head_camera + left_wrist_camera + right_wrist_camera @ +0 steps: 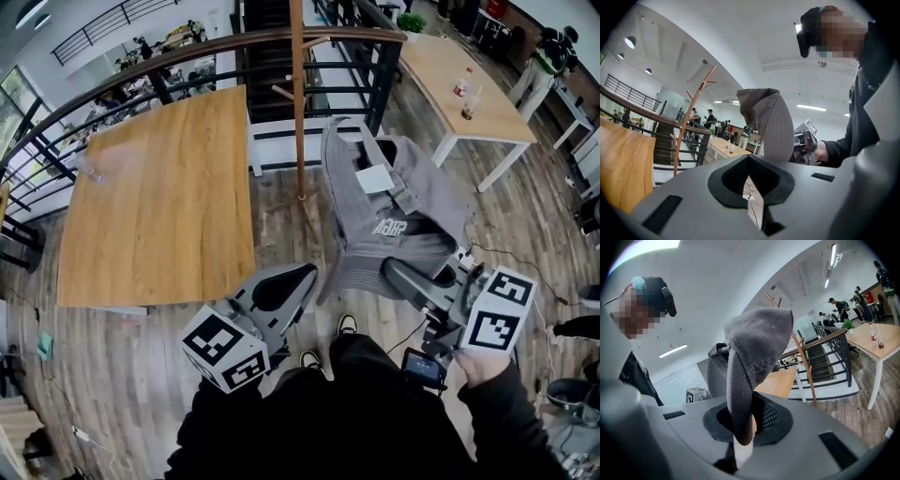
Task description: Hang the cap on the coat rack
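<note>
In the head view the grey cap (394, 211) hangs in the air in front of me, crown up and away, right of the wooden coat rack pole (297, 94). My right gripper (389, 267) is shut on the cap's brim from below. In the right gripper view the brim (740, 394) runs down between the jaws (742, 420), and the coat rack (799, 352) stands behind it. My left gripper (305, 274) is low and left of the cap, apart from it. Its jaws (749, 161) are shut on nothing, and the cap (771, 126) rises just beyond them.
A large wooden table (159, 197) lies to the left of the rack, with a curved dark railing (187, 56) and stairs behind. A second table (441, 66) with two bottles (464, 94) stands at the back right. People stand far off. My shoes (347, 326) are on the plank floor.
</note>
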The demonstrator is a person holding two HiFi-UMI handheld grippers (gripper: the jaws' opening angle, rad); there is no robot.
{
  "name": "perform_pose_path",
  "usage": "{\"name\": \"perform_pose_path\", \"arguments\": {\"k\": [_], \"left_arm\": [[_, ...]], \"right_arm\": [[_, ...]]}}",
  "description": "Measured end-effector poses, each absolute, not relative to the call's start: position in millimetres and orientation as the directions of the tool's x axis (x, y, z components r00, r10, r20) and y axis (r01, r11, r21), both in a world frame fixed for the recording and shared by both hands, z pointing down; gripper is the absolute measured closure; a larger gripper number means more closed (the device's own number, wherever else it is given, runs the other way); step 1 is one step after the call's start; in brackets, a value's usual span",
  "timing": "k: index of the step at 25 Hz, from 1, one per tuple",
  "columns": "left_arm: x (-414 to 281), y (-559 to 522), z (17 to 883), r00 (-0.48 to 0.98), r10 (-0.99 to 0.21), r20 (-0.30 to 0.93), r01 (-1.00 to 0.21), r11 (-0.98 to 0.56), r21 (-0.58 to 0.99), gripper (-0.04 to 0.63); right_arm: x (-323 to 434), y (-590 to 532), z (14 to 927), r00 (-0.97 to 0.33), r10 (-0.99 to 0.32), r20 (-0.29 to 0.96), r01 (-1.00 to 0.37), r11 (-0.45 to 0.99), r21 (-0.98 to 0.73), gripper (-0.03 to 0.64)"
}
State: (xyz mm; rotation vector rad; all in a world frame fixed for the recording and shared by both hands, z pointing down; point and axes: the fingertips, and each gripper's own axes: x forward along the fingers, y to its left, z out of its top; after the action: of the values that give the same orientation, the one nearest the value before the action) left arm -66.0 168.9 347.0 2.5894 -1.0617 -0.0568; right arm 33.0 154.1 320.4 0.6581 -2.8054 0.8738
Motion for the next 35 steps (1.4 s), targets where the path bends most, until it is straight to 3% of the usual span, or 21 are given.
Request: {"name": "perform_pose_path", "arguments": {"k": [16, 35], "left_arm": [[-54, 52, 337, 0.642, -0.758, 0.113, -0.75, -0.59, 0.299, 0.591], [-34, 12, 345, 0.596, -0.791, 0.139, -0.792, -0.55, 0.263, 0.591]], "right_arm": [[41, 24, 312, -0.944, -0.266, 0.194, -0.329, 0.775, -0.54, 0.575], [54, -11, 304, -0.971, -0.208, 0.119, -0.239, 0.802, -0.548, 0.575]]}}
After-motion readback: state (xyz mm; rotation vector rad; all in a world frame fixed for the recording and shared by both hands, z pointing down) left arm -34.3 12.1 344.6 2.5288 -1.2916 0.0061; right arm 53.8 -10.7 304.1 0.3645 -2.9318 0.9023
